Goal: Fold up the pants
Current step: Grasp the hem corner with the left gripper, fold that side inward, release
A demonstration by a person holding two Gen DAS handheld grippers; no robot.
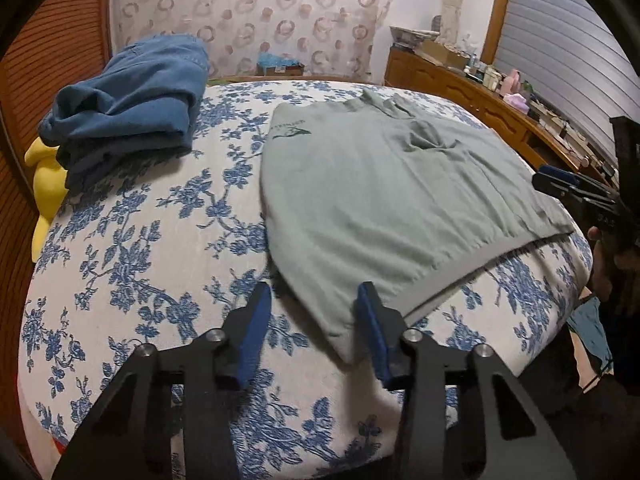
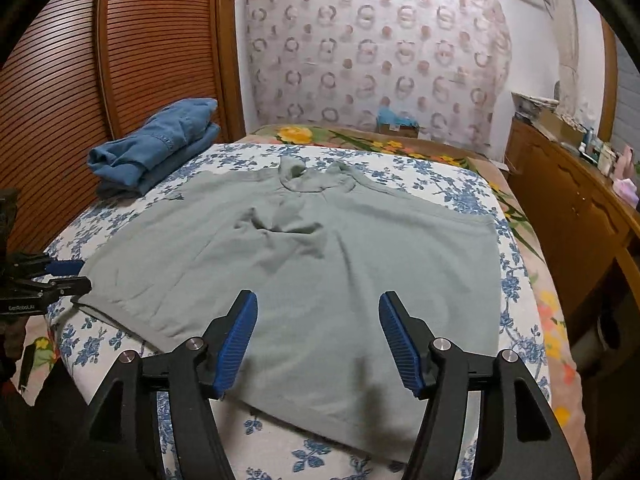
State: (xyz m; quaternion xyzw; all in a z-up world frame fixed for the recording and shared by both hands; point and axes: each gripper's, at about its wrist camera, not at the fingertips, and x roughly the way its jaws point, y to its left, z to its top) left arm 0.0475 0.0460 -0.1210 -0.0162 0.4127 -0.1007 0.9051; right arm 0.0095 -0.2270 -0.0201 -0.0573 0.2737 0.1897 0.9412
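1. Garment (image 2: 320,264): grey-green, which we see spread flat on the floral bed (image 1: 160,240), wrinkled mid-cloth
2. Left gripper (image 1: 314,300): our jaws parted, straddling the garment's near corner, pads clear of the cloth
3. Right gripper (image 2: 318,312): our jaws spread wide above the near hem, nothing gripped
4. Blue pile (image 1: 128,92): folded clothes, at the far left corner

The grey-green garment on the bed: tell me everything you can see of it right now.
The grey-green garment looks like soft knit fabric, lying spread mostly flat on the flowered bedspread. A dark printed logo sits near one far corner. Its middle is rumpled into creases, and the far end is bunched. A banded hem runs along the near edge. The left claw is open at the near corner; the right claw is open above the near part. Neither pinches it.
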